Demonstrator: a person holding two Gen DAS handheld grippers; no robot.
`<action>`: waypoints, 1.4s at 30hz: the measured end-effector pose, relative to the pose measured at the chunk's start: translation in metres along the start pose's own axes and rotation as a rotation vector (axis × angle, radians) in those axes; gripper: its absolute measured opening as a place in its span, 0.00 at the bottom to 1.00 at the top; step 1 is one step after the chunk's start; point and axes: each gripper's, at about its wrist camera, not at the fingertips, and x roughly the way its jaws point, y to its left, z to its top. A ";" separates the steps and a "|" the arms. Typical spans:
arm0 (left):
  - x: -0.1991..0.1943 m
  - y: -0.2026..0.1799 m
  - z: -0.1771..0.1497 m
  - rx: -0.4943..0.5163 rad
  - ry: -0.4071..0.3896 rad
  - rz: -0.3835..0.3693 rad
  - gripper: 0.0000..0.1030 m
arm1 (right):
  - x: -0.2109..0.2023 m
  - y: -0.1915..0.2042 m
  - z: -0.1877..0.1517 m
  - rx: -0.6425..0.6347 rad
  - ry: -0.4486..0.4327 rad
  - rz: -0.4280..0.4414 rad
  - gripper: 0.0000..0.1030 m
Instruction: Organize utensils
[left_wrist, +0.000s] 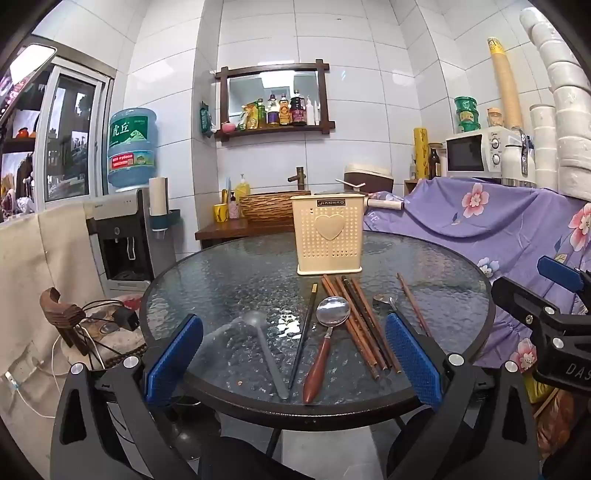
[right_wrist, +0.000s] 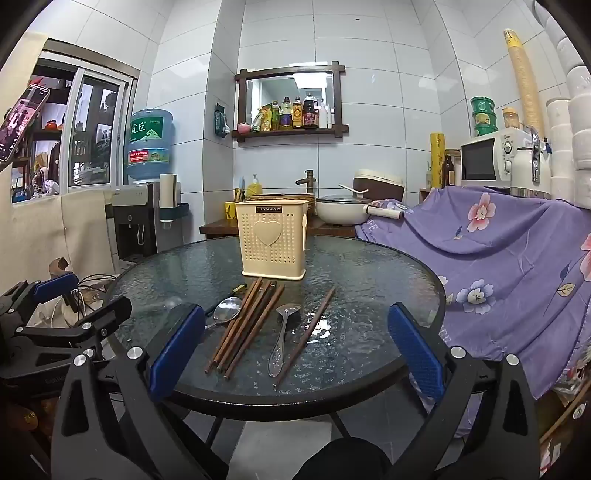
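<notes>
A cream perforated utensil holder (left_wrist: 328, 236) (right_wrist: 271, 240) with a heart on its front stands upright at the far side of the round glass table (left_wrist: 229, 280) (right_wrist: 369, 280). In front of it lie a bundle of brown chopsticks (left_wrist: 360, 325) (right_wrist: 245, 328), a lone brown chopstick (left_wrist: 413, 306) (right_wrist: 306, 332), a black chopstick (left_wrist: 303, 339), a wooden-handled spoon (left_wrist: 325, 347), a grey plastic spoon (left_wrist: 266, 354) and a metal spoon (right_wrist: 282, 336). My left gripper (left_wrist: 293, 354) hangs open at the table's near edge, nothing between its pads. My right gripper (right_wrist: 295, 350) is also open and empty.
A purple floral cloth (left_wrist: 491, 229) (right_wrist: 498, 251) covers furniture right of the table. A water dispenser (left_wrist: 122, 236) and cables (left_wrist: 96, 321) sit on the left. Behind the table a counter holds a basin, a pot (right_wrist: 341, 212) and a microwave (right_wrist: 491, 158).
</notes>
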 end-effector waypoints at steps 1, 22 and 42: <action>0.000 0.000 0.000 0.000 0.002 0.000 0.94 | 0.000 0.000 0.000 0.000 -0.001 0.001 0.94; 0.001 0.002 -0.001 -0.020 0.021 -0.006 0.94 | 0.003 -0.004 0.001 0.006 0.018 -0.004 0.94; 0.002 0.005 -0.001 -0.019 0.025 -0.002 0.94 | 0.000 -0.003 0.000 0.007 0.016 -0.009 0.94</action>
